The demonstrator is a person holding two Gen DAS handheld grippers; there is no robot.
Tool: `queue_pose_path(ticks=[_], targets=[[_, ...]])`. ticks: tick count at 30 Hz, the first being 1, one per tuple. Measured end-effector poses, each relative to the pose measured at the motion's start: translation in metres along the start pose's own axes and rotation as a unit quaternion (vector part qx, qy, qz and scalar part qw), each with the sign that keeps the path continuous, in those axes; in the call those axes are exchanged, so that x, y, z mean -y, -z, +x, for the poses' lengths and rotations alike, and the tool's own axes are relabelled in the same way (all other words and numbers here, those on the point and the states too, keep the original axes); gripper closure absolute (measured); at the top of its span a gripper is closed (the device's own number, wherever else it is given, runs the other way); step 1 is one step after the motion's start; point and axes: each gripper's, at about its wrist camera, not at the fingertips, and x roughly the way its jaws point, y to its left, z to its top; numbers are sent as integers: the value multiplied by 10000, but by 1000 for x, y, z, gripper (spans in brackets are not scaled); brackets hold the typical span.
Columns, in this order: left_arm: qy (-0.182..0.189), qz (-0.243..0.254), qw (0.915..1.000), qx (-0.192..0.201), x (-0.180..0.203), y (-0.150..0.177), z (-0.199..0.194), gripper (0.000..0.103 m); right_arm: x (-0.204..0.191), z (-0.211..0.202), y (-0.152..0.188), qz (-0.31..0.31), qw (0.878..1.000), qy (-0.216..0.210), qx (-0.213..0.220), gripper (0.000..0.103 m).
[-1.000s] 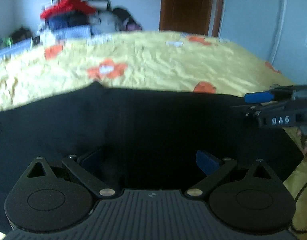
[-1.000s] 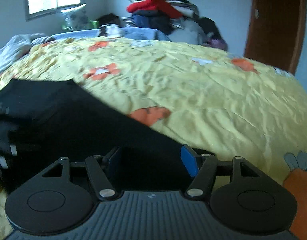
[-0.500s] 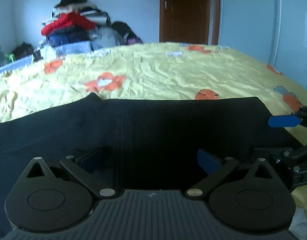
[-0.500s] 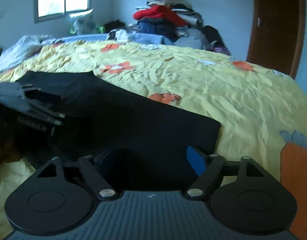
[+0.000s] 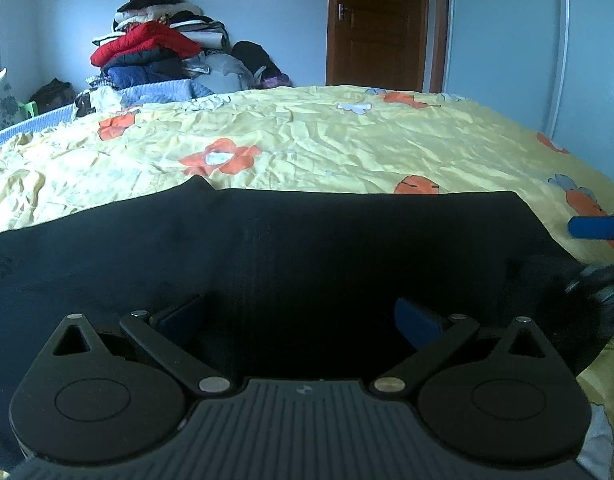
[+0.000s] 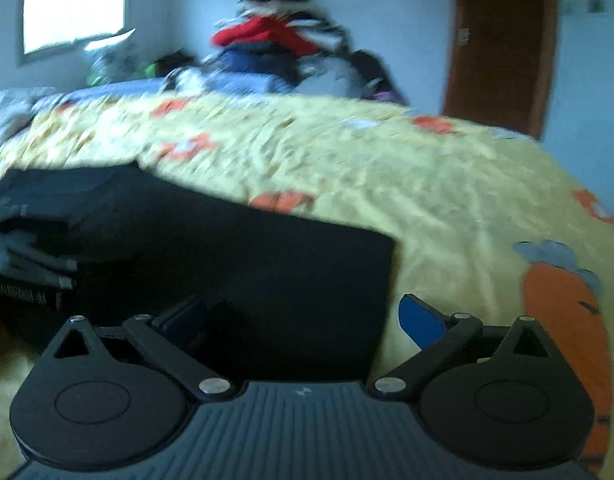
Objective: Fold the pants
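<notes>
Black pants (image 5: 307,248) spread flat across lower half of left wrist view, on yellow flowered bedsheet (image 5: 347,140); straight far edge running across mid-frame, squared corner at right. Same corner at centre of right wrist view (image 6: 371,248), blurred. Left gripper (image 5: 303,316) low over the dark cloth, jaws spread wide, nothing pinched as far as visible. Right gripper (image 6: 303,316) jaws opening, straddling the cloth's right edge, pads not pressing on it. Fabric judged soft, light, limp: will sag and drag if lifted by one point, likely to crease rather than slide. Best held at two corners of one short edge, pinching all layers together. Clothes pile (image 5: 155,44) upper left, door (image 5: 379,20) upper centre.
</notes>
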Motion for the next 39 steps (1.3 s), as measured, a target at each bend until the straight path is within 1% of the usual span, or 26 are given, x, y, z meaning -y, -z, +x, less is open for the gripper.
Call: queue_pose_path(ticks=[1,3,5,7,8,9,10,11,14,16,18,21,22,24,26,27,29,33,35,39], targets=[[26,-32,10000,-8,-1,0,0,0,0,-7,-2,128,9998,-83,129,0],[66,-90,9999,-18,-3,0,1,0,-3,-20,-6,222,9979,-468,386,0],[64,-85,9999,-18,-4,0,1,0,-14,-23,-9,-25,9971,-671,366,0],[74,-99,9999,-16,-4,0,1,0,-28,-16,-7,-416,9969,-658,126,0],[81,-109,9999,-12,-4,0,0,0,-35,-8,-3,-565,9965,-618,-83,0],[85,-120,9999,-9,-4,1,0,0,-40,0,2,-625,9958,-592,-315,0],[98,-131,9999,-4,-5,1,0,0,-39,5,7,-497,9965,-589,-338,0],[106,-141,9998,-4,-5,1,0,0,-37,5,8,-373,9970,-619,-275,0],[104,-142,9998,7,-5,1,0,0,-38,5,8,-381,9970,-620,-276,0],[98,-220,9997,80,-8,0,-3,1,-38,6,8,-392,9970,-607,-278,0],[0,-407,9990,163,-14,0,-11,1,-39,6,8,-379,9970,-614,-279,0],[42,-782,9966,238,-33,-4,-26,0,-37,5,9,-361,9970,-624,-276,0],[21,-846,9962,209,-40,-4,-29,0,-37,5,9,-359,9970,-625,-276,0],[-203,-905,9957,50,-52,-2,-31,1,-37,4,9,-358,9970,-625,-275,0],[-413,-780,9960,-128,-58,3,-27,0,-37,5,9,-361,9970,-623,-276,0],[-446,-681,9966,-129,-58,7,-26,0,-36,5,9,-360,9970,-623,-276,0],[-504,-546,9972,90,-54,14,-29,0,-37,5,9,-360,9970,-624,-275,0],[-568,-142,9983,64,-39,15,-28,0,-36,5,9,-362,9970,-622,-276,0],[-556,-148,9983,67,-40,16,-28,0,-36,5,9,-366,9970,-621,-274,0],[-396,-392,9984,85,-49,18,-31,0,-36,4,8,-368,9971,-615,-274,0]])
